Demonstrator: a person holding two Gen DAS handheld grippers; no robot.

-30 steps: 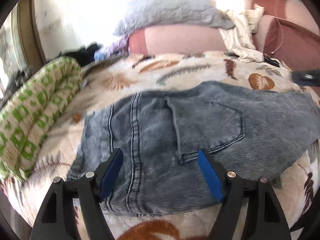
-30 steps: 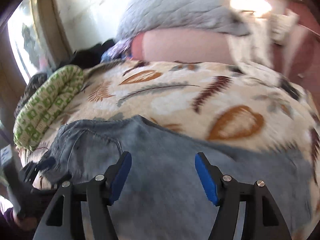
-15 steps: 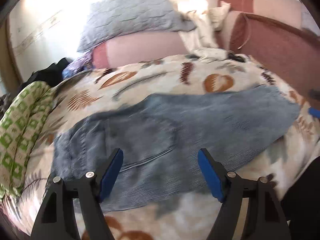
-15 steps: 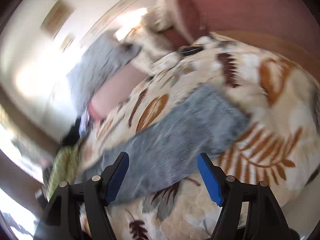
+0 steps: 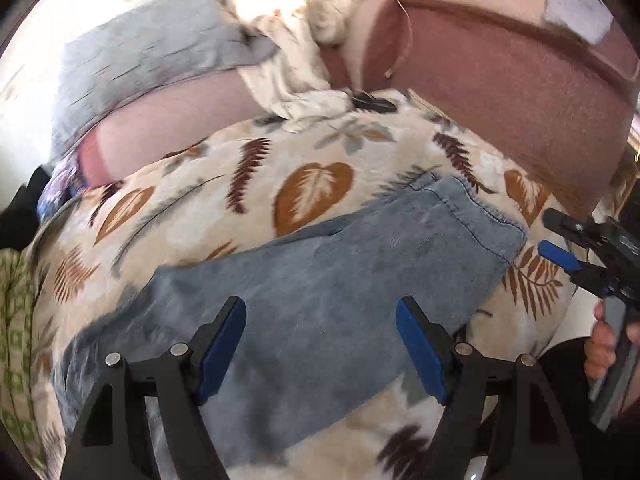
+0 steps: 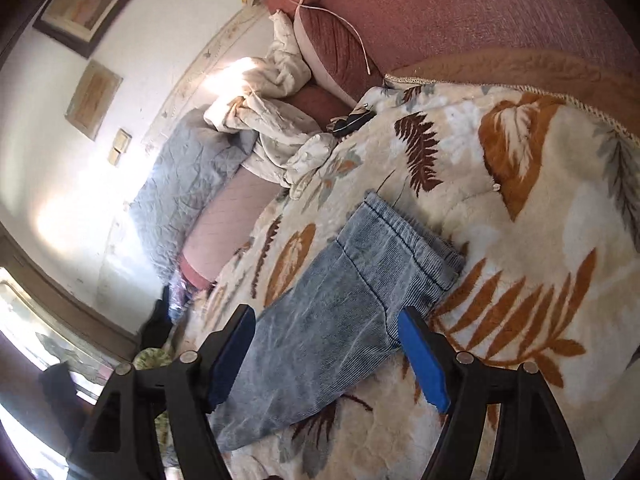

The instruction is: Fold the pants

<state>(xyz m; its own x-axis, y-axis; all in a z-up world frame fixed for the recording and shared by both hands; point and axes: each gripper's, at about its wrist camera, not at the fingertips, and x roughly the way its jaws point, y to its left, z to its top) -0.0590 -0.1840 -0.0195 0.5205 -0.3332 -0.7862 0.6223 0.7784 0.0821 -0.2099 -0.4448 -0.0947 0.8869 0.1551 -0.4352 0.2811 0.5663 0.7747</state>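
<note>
The pants point(image 5: 340, 280) lie flat on the leaf-print blanket point(image 5: 312, 160) of the bed, already doubled leg on leg by the look of it, their long axis running from lower left of the left wrist view up to the hem point(image 5: 480, 208) at right of centre. The left tool point(image 5: 320, 348) hangs over the middle of the denim, blue pads spread wide, gripping nothing. The right tool point(image 6: 326, 350) is wide apart too and empty, and it sits nearer the hem end point(image 6: 408, 240), which lies just ahead of it toward the frame centre. In the left wrist view that right tool point(image 5: 560, 248) shows at the right edge, just beside the hem. My read: the right hand takes the hem and carries it along that axis toward the waist.
</note>
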